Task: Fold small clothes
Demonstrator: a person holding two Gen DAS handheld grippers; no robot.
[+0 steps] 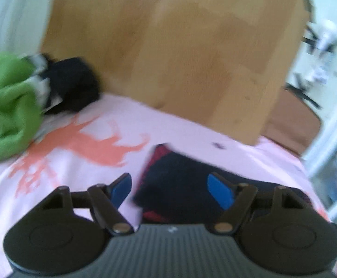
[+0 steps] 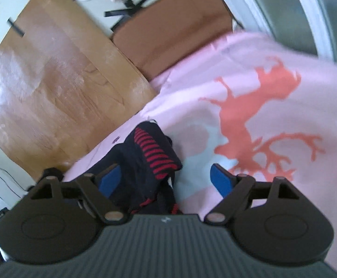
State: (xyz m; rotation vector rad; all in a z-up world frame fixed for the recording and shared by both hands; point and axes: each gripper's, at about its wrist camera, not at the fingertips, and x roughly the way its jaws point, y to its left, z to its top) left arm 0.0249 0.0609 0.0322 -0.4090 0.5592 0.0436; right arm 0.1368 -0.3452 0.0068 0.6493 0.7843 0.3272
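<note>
A small black garment with red stripes (image 1: 180,185) lies on a pink cloth with an orange print (image 1: 87,143). My left gripper (image 1: 170,188) is open just above the garment's near-left edge, blue pads apart, holding nothing. In the right wrist view the same garment (image 2: 149,159) lies bunched between the open fingers of my right gripper (image 2: 166,180), which hovers over it; I cannot tell whether the pads touch it. The pink cloth (image 2: 261,74) spreads to the right there.
A pile of clothes, green (image 1: 6,106) and black (image 1: 73,83), sits at the left on the cloth. A large tan board (image 1: 168,53) lies beyond, also in the right wrist view (image 2: 52,81). A brown cushion (image 2: 173,25) lies behind the cloth.
</note>
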